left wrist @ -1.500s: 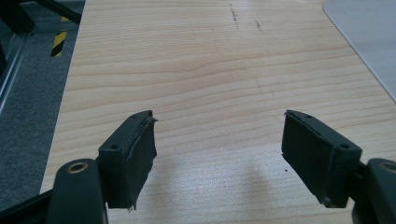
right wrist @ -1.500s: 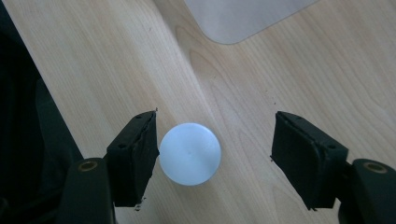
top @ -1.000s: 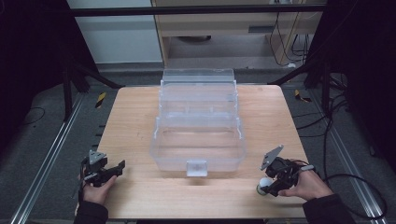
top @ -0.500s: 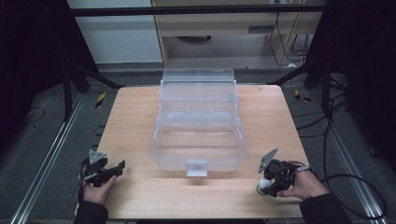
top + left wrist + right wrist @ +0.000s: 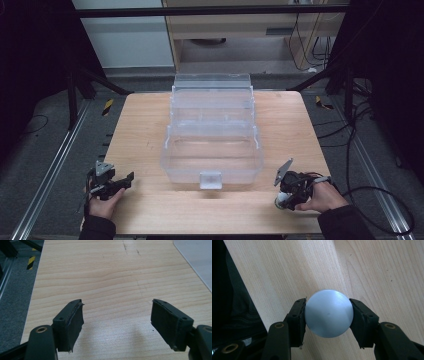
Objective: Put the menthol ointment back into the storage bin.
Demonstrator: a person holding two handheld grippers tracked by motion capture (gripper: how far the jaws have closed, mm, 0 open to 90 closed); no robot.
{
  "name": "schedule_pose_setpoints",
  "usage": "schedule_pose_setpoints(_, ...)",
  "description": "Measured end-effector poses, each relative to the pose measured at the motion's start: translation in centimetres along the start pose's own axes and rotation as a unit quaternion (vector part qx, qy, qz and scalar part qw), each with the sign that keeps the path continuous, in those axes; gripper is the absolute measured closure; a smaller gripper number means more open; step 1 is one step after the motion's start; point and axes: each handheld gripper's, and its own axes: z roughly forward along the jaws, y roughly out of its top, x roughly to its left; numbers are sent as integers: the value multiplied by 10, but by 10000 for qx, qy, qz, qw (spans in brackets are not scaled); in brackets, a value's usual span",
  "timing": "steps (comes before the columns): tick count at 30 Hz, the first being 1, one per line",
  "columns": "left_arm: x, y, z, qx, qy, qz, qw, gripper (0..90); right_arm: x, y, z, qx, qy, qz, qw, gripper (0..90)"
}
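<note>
Wood grain runs under everything on our table [image 5: 150, 125]. Our right gripper [image 5: 328, 315] has just been closing, and its jaws now clamp a pale grey round cap or ball [image 5: 328, 315] squarely between them; from above we can hardly tell which. We should lift it straight, keeping pressure even so it doesn't squirt out. Our left gripper [image 5: 117, 322] rests with jaws wide over bare wood. From the high view, the clear plastic box [image 5: 212, 150] sits ahead of both jaws.
</note>
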Motion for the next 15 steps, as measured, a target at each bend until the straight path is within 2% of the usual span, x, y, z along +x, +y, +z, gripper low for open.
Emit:
schedule_pose_setpoints(8, 0, 0, 0, 5, 2, 2, 10000, 253, -2, 1, -1, -36, 12, 95, 9999, 503)
schedule_pose_setpoints(15, 0, 0, 1, 28, 10, 2, 10000, 253, -3, 4, -9, -165, -50, 188, 9997, 504)
